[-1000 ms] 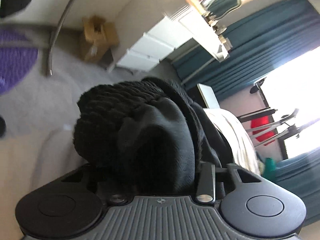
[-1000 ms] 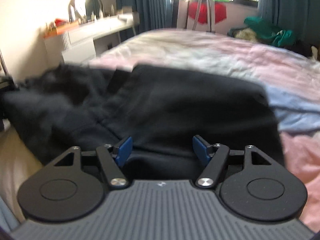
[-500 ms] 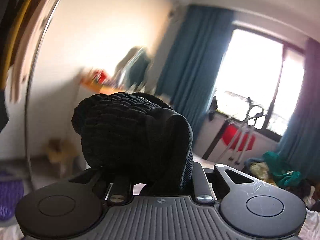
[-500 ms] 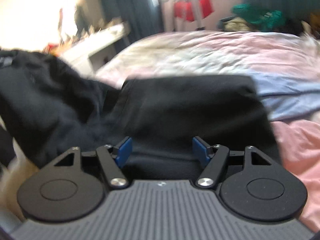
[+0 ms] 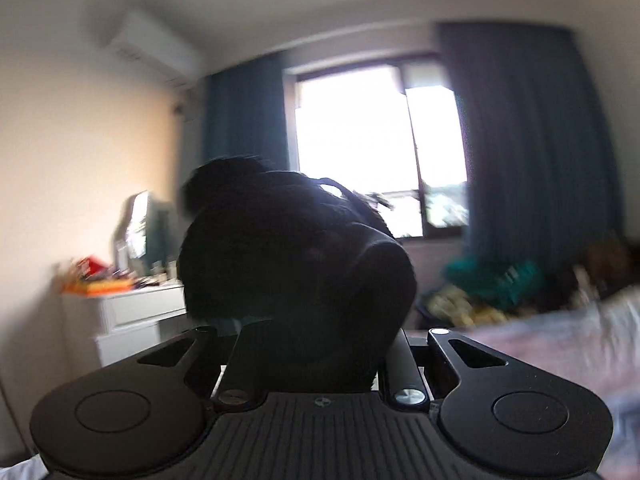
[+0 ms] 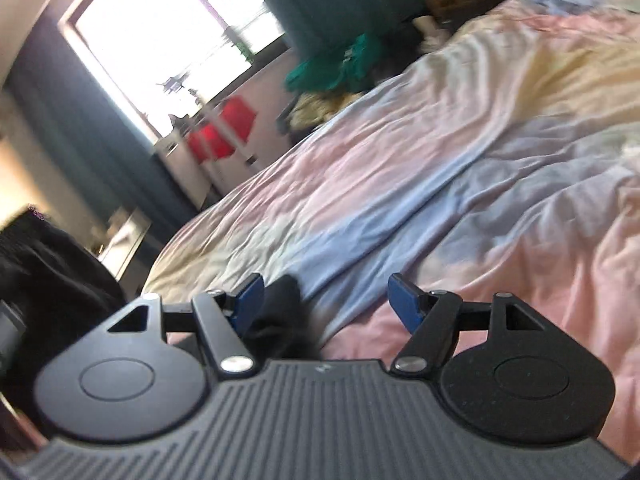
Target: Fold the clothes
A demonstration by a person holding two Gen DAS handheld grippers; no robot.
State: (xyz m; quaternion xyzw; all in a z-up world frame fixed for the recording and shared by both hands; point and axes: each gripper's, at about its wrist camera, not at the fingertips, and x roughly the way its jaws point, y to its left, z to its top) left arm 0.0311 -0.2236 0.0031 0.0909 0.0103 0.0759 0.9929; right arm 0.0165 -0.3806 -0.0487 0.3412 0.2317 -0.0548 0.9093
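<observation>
- Fingers of the left gripper are clamped on a bunched black garment, which rises at 12 o'clock in the left wrist view and hides the pads; the bundle is held up against the bright window, presumably so that it hangs clear of the bed.
- Blue-padded fingers of the right gripper are seen spread apart, with nothing pinched between them.
- A dark fold of the garment is seen just beside the pad at 9 o'clock in the right wrist view; whether it touches cannot be told through the blur.
- More black cloth hangs at 9 o'clock in that view, off the bed's edge.
- Pastel bedding stretches toward 1 o'clock, apparently kept as the surface for laying the garment flat.
- How far the folding stands cannot be settled from this.
</observation>
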